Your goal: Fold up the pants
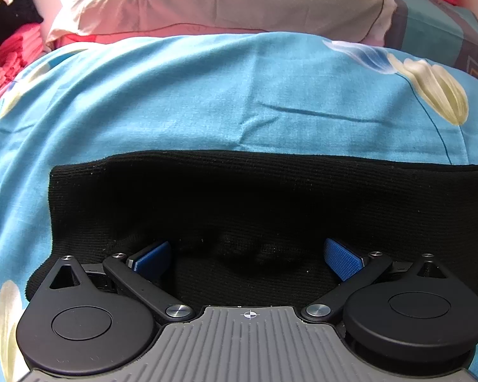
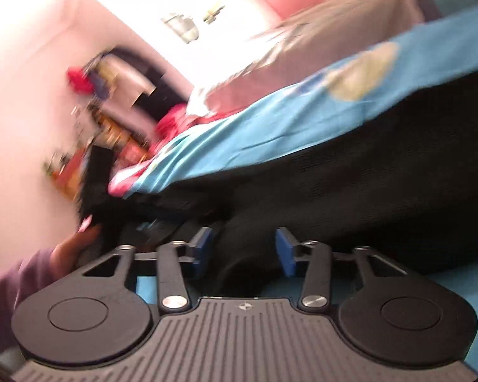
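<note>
Lying crosswise, black pants (image 1: 255,197), left-right

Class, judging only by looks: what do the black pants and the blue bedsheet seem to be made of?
Black pants: seemingly a ribbed knit, matte; fine parallel ridges show across the surface. Blue bedsheet: likely smooth woven cotton or a blend, with printed flowers and soft creases.

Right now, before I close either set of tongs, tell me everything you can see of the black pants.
The black pants look like ribbed knit fabric, lying flat as a wide band across the blue floral bedsheet, the far edge straight. A small bump rises between the open left tongs, whose blue pads sit over the cloth. In the blurred right view, fabric bunches between the open right tongs; whether the pads touch it is unclear.
</note>
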Tool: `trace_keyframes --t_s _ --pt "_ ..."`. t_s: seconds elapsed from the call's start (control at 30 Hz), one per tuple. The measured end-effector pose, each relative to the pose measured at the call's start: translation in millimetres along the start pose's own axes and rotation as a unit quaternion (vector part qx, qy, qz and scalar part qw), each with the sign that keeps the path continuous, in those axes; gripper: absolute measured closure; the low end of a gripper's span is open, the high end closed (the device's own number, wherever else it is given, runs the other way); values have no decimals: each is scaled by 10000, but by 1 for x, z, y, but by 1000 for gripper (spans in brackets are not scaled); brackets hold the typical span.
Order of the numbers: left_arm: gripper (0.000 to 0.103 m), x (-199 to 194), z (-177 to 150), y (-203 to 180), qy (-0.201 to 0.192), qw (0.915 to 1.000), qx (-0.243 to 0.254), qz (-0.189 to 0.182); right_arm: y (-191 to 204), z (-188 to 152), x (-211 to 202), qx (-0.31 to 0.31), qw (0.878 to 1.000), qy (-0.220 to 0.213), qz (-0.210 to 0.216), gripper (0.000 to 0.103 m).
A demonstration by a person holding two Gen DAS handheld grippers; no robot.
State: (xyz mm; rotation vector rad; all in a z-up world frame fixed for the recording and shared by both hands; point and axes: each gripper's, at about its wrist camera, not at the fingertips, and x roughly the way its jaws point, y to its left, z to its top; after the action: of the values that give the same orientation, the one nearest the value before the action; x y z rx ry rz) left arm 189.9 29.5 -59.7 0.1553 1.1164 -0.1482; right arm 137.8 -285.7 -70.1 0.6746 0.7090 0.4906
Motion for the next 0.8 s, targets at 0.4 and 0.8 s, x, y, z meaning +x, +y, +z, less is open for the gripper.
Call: trace_keyframes --t_s 0.4,0.8 --pt "0 -1 -4 -2 -106 9999 -73 90 -52 22 -106 414 9577 -1829 -2184 51" --pt "0 -3 -9 -5 -299 9991 -177 244 -135 62 -122 419 9572 -1700 -2304 103"
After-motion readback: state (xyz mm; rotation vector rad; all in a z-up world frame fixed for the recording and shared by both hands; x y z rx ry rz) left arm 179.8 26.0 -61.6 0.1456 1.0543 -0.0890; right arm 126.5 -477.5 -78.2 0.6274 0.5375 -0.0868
